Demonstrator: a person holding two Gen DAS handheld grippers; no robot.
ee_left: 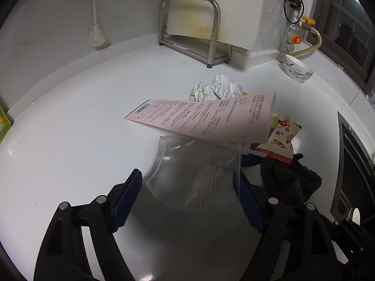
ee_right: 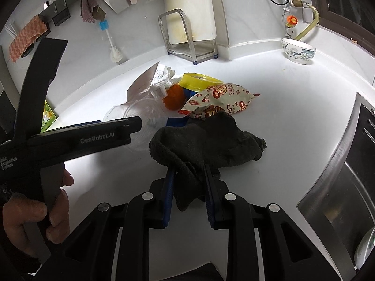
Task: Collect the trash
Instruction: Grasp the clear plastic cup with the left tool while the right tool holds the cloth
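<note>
My left gripper (ee_left: 187, 183) is open low over the white counter. A clear plastic pack (ee_left: 194, 175) with a pink printed card (ee_left: 204, 117) lies between its blue pads, which do not visibly press on it. Behind it are crumpled paper (ee_left: 215, 89) and a red-patterned snack bag (ee_left: 281, 135). My right gripper (ee_right: 188, 180) is shut on a dark cloth (ee_right: 211, 140) that drapes forward onto the counter. Past the cloth lie the snack bag (ee_right: 220, 100), an orange round thing (ee_right: 173, 97), a yellow lid (ee_right: 196, 80) and the clear plastic (ee_right: 140, 112).
A patterned bowl (ee_right: 298, 50) stands at the back right near the gas pipe. A metal rack (ee_left: 189, 28) with a white board and a bottle brush (ee_left: 96, 30) are along the back wall. A steel sink (ee_right: 339, 187) lies right, a green carton (ee_right: 48, 114) left. A hand (ee_right: 35, 210) holds the left tool.
</note>
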